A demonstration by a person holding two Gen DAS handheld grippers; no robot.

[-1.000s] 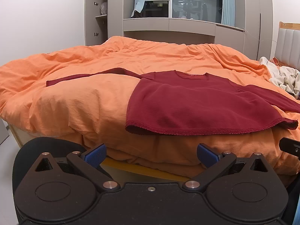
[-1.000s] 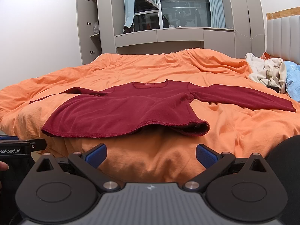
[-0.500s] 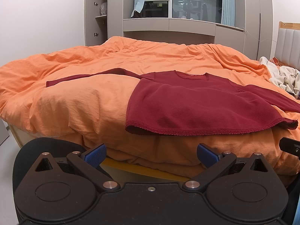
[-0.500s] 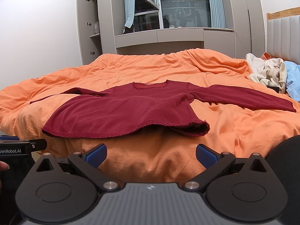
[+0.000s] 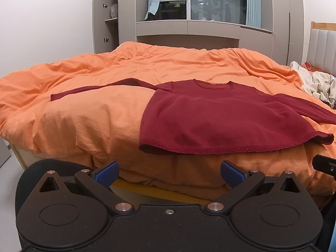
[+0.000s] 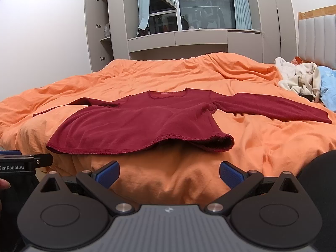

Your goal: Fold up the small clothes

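Observation:
A dark red long-sleeved top (image 5: 220, 119) lies spread flat on the orange duvet (image 5: 88, 115), hem toward me, both sleeves stretched out sideways. It also shows in the right wrist view (image 6: 138, 124). My left gripper (image 5: 170, 173) is open and empty, below the bed's front edge, left of the hem's middle. My right gripper (image 6: 169, 173) is open and empty, in front of the hem's right corner (image 6: 222, 141), which curls up.
A heap of cream clothes (image 6: 298, 79) and a light blue item (image 6: 327, 86) lie at the bed's far right by the headboard (image 6: 317, 35). Grey cupboards (image 6: 100, 31) and a window stand behind the bed. The other gripper's tip shows at the left edge (image 6: 23, 163).

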